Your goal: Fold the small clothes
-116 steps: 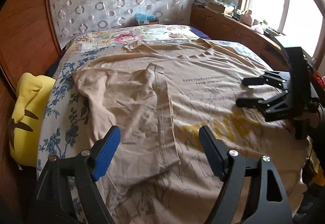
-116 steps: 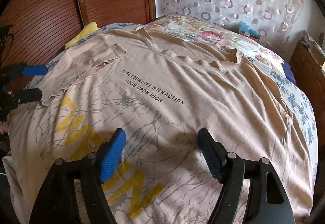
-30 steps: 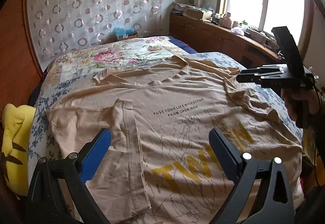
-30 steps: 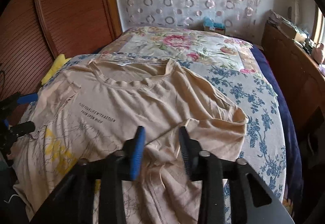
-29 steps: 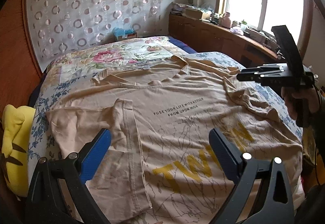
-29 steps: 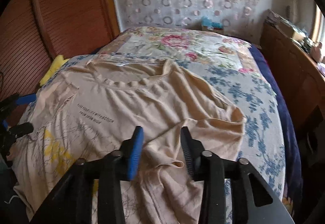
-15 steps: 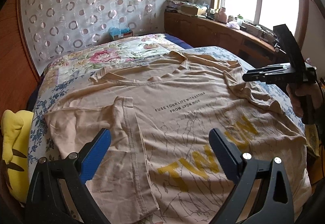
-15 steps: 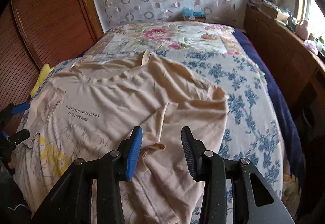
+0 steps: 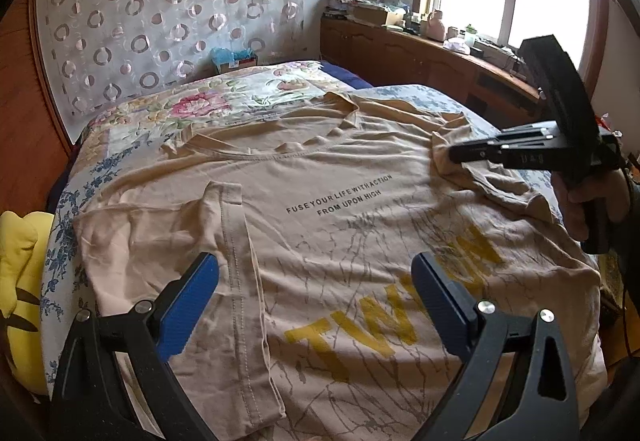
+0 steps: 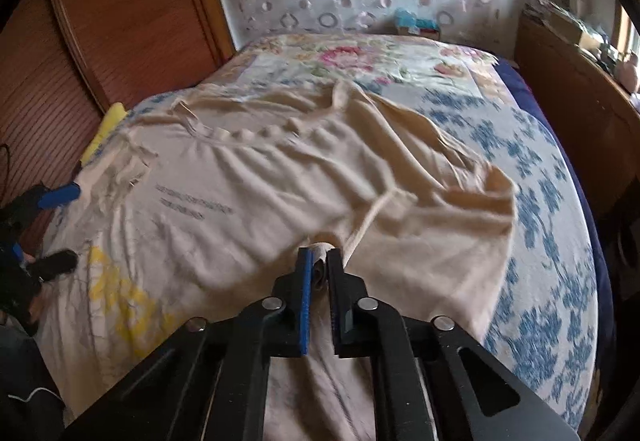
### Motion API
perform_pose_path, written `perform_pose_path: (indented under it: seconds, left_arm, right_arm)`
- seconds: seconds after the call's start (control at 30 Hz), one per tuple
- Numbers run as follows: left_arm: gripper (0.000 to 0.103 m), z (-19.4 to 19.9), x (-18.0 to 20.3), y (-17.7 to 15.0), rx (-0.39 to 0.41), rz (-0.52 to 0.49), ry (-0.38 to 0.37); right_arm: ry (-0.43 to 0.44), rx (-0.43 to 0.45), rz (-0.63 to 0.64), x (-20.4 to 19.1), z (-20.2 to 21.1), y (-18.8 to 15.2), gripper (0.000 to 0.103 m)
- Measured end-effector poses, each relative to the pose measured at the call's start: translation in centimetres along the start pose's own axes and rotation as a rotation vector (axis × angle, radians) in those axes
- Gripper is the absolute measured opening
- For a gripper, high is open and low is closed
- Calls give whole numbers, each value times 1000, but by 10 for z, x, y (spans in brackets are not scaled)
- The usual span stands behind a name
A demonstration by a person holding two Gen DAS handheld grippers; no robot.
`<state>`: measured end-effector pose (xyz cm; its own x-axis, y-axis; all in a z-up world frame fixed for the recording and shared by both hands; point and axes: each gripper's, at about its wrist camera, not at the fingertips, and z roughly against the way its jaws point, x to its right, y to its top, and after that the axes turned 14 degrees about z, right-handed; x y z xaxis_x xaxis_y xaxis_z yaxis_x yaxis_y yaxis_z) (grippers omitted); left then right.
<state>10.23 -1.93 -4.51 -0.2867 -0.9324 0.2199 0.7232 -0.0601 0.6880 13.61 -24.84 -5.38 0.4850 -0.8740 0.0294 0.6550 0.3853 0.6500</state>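
Left gripper (image 9: 316, 289) is held wide apart over shirt (image 9: 344, 209) | right gripper (image 10: 319, 261), just closed, is clamped on bunched sleeve (image 10: 320, 249) | shirt is spread on bed (image 10: 552, 209) | curtain (image 9: 160, 13) is hung behind.

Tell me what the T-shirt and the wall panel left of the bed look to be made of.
T-shirt: soft matte beige knit, probably cotton jersey; it creases and drapes limply, with stitched hems and printed lettering.
Wall panel: reddish-brown wood or wood veneer, smooth, faint sheen.
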Motion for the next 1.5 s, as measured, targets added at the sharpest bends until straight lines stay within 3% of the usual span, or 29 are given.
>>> perform_pose_path:
  seconds: [0.3,0.37,0.43,0.93,1.3,1.5]
  left_arm:
    - [98,5,2,-1,11,27,9]
    - [98,7,4,-1,18,36,8]
    - [98,9,4,-2,26,46,4]
    - [98,8,10,-8,21,61,18]
    - [98,4,18,-15,3,52,17]
    - [98,5,19,-15,2,53,21]
  right_arm:
    - [76,73,46,-13,-5,16,7]
    - [69,66,43,-11,-5,16,20]
    - [65,72,36,-5,-3,12,42]
    - [-71,-38,-12,17,46,-75,43]
    - [-22,-44,-21,-6,80,-105,43]
    - [4,-43,-48,0,75,-104,43]
